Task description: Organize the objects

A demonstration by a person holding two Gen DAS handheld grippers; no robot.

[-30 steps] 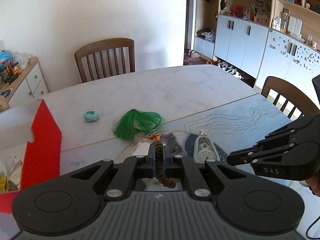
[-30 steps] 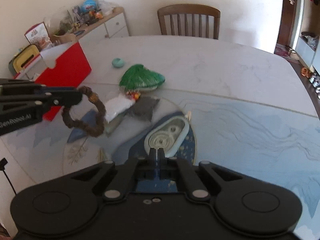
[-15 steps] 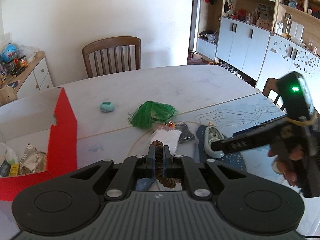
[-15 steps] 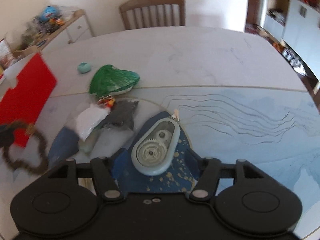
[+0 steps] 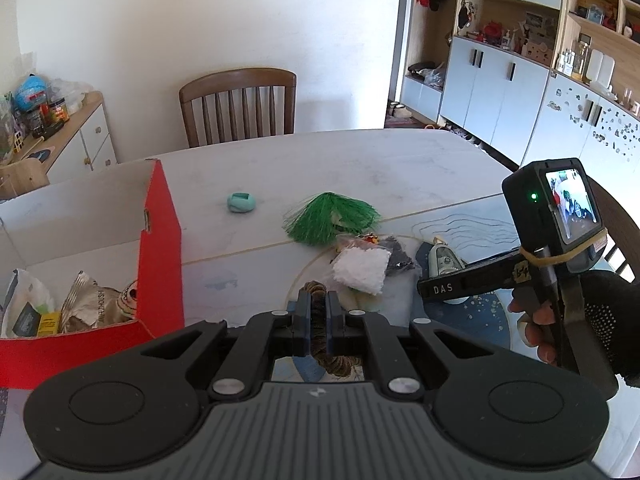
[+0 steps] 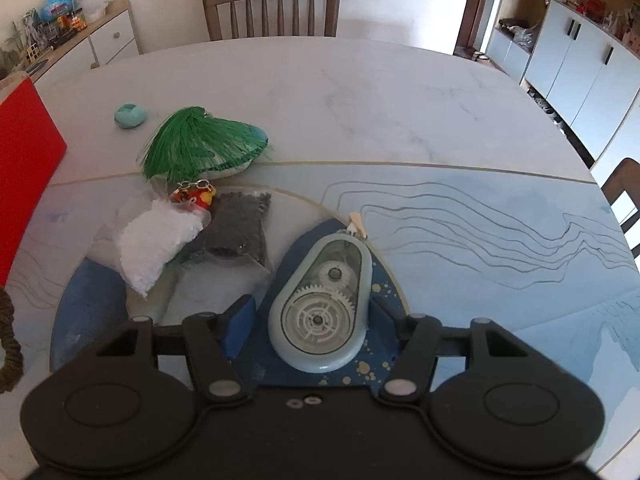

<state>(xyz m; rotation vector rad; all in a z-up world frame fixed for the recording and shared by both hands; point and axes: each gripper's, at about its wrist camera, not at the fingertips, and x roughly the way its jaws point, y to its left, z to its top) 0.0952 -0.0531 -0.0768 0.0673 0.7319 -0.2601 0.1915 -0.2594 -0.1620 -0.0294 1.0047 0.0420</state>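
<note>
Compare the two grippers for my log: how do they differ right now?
The left gripper is shut on the brown bracelet; the right gripper is open, holding nothing. The left is near the red box; the right straddles the tape dispenser on the table. Both point forward over the table.
</note>
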